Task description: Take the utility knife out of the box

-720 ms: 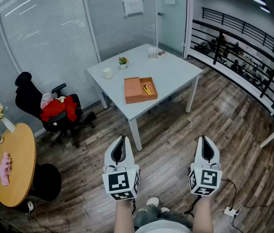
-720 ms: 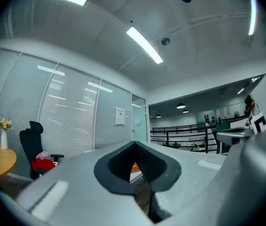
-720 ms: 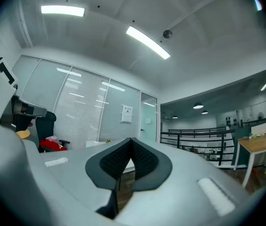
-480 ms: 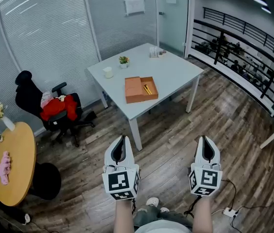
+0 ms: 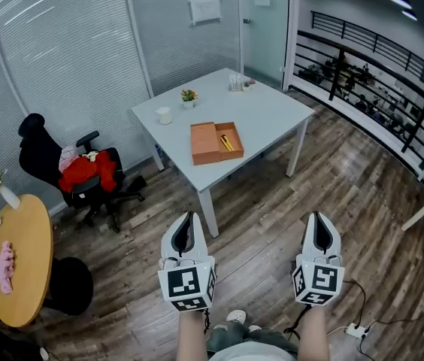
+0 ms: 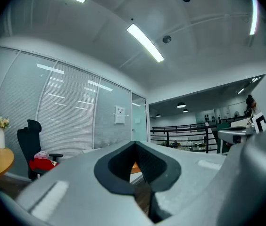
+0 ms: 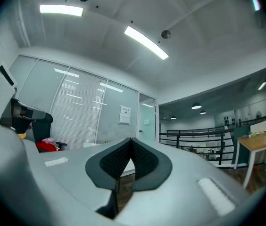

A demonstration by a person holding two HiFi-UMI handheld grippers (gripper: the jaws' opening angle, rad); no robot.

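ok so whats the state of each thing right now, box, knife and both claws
box: open, on the white table
utility knife: lying inside the box, untouched
left claw: shut, empty, well short of the table
right claw: shut, empty, well short of the table

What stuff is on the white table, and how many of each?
box: 1
knife, inside the box: 1
cup: 1
little plant: 1
small bits at the far corner: too small to count
Total: 4 that can be counted
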